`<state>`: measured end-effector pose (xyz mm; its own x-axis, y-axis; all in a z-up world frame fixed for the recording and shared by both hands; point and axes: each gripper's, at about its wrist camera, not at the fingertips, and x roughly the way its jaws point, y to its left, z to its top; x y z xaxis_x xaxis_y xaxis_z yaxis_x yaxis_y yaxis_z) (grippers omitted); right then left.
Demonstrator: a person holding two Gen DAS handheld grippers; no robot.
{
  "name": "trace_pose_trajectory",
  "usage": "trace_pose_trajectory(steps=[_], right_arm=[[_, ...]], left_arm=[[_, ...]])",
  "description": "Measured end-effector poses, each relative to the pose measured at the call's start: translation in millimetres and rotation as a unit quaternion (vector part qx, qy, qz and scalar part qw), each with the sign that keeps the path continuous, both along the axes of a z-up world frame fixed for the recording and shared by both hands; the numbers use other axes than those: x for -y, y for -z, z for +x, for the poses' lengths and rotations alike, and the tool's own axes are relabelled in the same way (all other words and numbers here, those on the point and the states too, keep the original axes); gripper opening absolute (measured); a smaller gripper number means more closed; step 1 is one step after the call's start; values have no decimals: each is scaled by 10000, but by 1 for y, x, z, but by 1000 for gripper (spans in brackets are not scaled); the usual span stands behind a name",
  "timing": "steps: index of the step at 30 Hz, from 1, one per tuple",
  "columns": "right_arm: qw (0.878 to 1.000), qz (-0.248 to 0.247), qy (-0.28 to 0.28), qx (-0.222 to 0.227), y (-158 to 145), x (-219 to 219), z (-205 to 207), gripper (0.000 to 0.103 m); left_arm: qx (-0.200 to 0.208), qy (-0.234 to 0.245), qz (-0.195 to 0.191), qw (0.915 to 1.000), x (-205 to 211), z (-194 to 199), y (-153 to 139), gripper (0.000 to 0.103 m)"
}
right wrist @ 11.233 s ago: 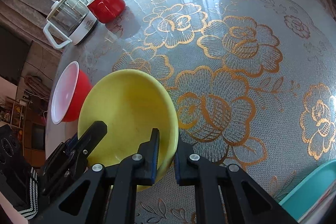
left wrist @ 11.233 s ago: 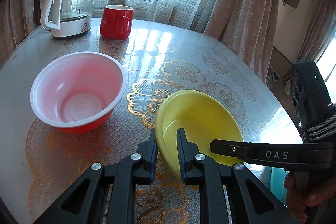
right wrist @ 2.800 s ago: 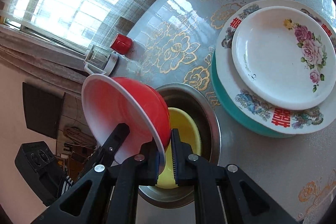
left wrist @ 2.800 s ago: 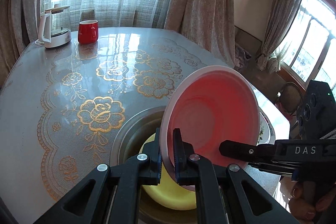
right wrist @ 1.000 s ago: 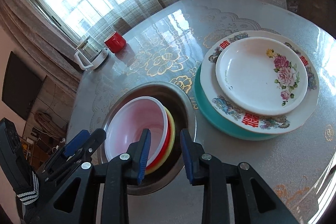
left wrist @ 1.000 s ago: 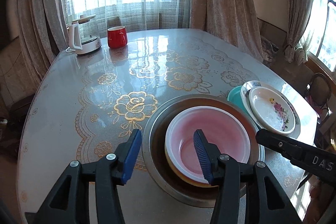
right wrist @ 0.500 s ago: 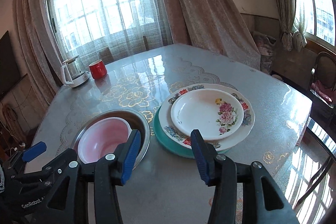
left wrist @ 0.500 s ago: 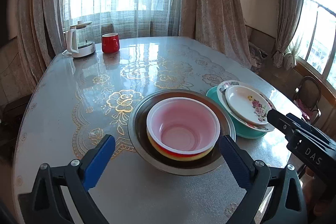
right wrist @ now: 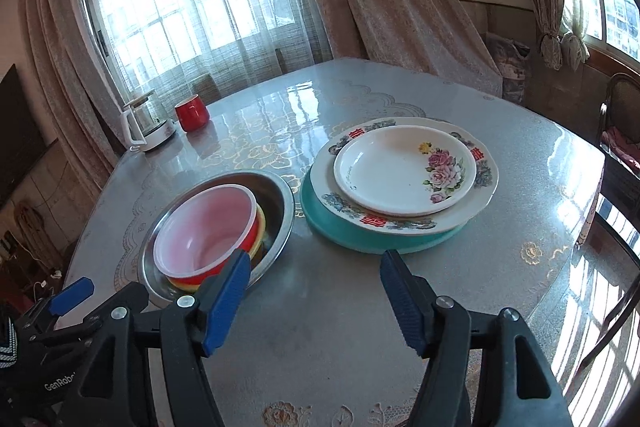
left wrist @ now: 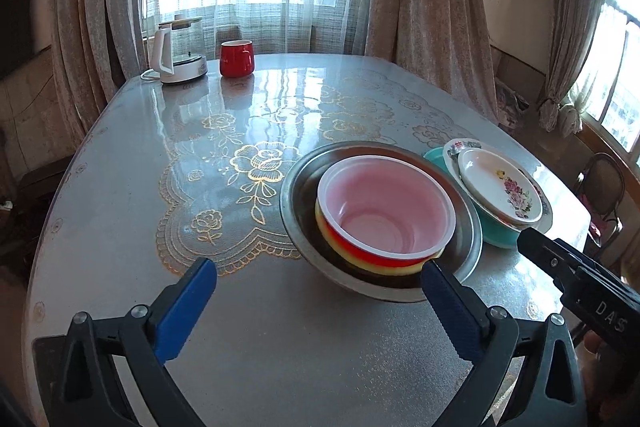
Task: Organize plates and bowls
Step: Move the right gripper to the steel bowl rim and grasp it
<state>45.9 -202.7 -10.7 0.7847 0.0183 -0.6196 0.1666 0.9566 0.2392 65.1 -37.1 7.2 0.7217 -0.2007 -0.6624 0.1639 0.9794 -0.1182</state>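
Lace-patterned table (left wrist: pixel 280 327): our red bowl (left wrist: pixel 386 211), pale pink inside, nests in the yellow bowl (left wrist: pixel 400 269) within the steel basin (left wrist: pixel 292 203), beside stacked plates (right wrist: pixel 404 169). Left gripper (left wrist: pixel 318 293) and right gripper (right wrist: pixel 314 283) both gape, empty.

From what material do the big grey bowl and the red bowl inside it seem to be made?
The big grey bowl looks like stainless steel: a thin silvery rim with a dull mirror shine. The red bowl looks like thin glossy plastic: light seems to pass through its wall, giving a pale pink inside, though that is not certain.
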Motion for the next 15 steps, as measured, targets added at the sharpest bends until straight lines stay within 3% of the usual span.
trace_pose_trajectory(steps=[5,12,15], right_arm=[[9995,211,-184,-114,9,-4,15,68],[9973,521,-340,-380,23,-6,35,48],[9965,600,-323,-488,25,-5,39,44]], left_arm=[[-229,-337,-98,9991,-18,23,13,103],[-571,-525,-393,9962,-35,49,27,96],[-666,-516,-504,9952,-38,56,29,91]])
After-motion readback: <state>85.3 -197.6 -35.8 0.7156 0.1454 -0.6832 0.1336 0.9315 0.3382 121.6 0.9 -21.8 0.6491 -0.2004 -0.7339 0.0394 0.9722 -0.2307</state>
